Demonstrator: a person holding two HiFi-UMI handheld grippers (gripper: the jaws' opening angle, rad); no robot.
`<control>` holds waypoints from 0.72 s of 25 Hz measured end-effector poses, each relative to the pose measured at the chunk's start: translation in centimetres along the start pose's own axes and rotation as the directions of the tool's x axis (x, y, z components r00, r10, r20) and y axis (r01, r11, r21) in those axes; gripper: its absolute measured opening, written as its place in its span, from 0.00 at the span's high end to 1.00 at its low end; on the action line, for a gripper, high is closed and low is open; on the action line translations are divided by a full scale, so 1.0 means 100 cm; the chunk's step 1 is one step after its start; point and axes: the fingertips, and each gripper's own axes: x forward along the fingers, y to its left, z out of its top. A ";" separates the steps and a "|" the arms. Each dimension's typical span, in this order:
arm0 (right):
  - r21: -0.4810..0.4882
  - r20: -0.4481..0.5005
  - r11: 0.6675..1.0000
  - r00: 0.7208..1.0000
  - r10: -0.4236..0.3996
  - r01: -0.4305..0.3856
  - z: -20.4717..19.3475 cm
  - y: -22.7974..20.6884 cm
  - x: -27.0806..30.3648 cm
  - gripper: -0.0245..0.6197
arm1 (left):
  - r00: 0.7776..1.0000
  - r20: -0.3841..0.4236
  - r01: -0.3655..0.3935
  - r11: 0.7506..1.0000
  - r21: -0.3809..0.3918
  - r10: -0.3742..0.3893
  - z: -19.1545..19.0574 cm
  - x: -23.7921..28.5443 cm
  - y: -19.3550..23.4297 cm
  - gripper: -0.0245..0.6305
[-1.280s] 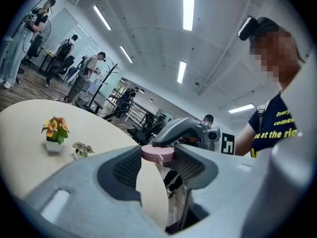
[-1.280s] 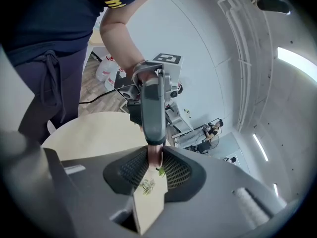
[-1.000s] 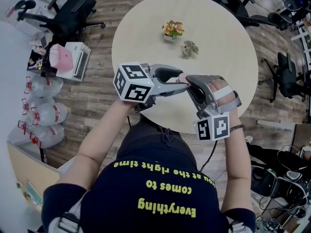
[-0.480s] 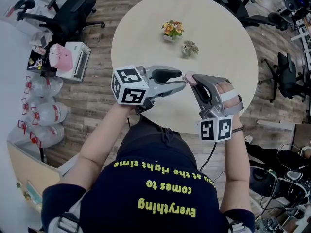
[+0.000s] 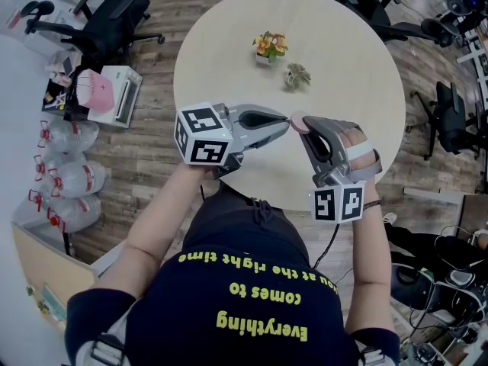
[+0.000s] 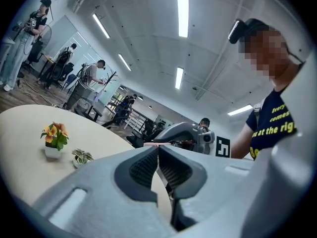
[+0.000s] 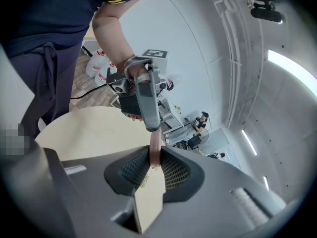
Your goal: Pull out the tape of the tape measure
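Note:
A small pink tape measure (image 7: 155,144) sits edge-on between the pads of my right gripper (image 7: 154,156), which is shut on it. In the head view it shows as a pink spot (image 5: 296,121) where the two grippers meet above the near part of the round table (image 5: 358,75). My left gripper (image 5: 286,120) points right at it, tip to tip with the right gripper (image 5: 303,126). The left jaws (image 6: 158,151) are shut, with a thin pink strip, the tape's end (image 6: 159,144), at their tips. The drawn-out tape itself is too short to see.
On the table's far side stand a small flower pot (image 5: 270,46) and a little succulent (image 5: 298,75). Office chairs (image 5: 107,14) ring the table. Water bottles (image 5: 65,181) and a pink and white box (image 5: 110,90) lie on the floor at left.
The left gripper's jaws have gone from open to shut at the tape measure. Both grippers shifted slightly apart and then held still.

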 end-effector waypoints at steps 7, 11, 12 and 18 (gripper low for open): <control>0.007 -0.006 1.000 1.000 0.005 -0.005 -0.003 0.002 0.002 0.83 | 1.000 -0.023 0.004 1.000 -0.006 -0.004 -0.002 0.001 0.003 0.95; 0.012 -0.020 1.000 1.000 0.008 -0.008 -0.005 0.003 0.005 0.83 | 0.999 -0.051 -0.009 1.000 0.000 0.009 -0.005 -0.002 0.008 0.95; 0.014 -0.022 1.000 1.000 0.008 -0.008 -0.006 0.004 0.005 0.83 | 0.998 -0.054 -0.012 1.000 -0.001 0.012 -0.006 -0.002 0.009 0.95; 0.025 -0.042 1.000 0.999 0.006 -0.005 -0.015 0.002 0.003 0.83 | 0.998 -0.052 -0.042 0.999 -0.009 0.041 -0.005 -0.007 0.016 0.95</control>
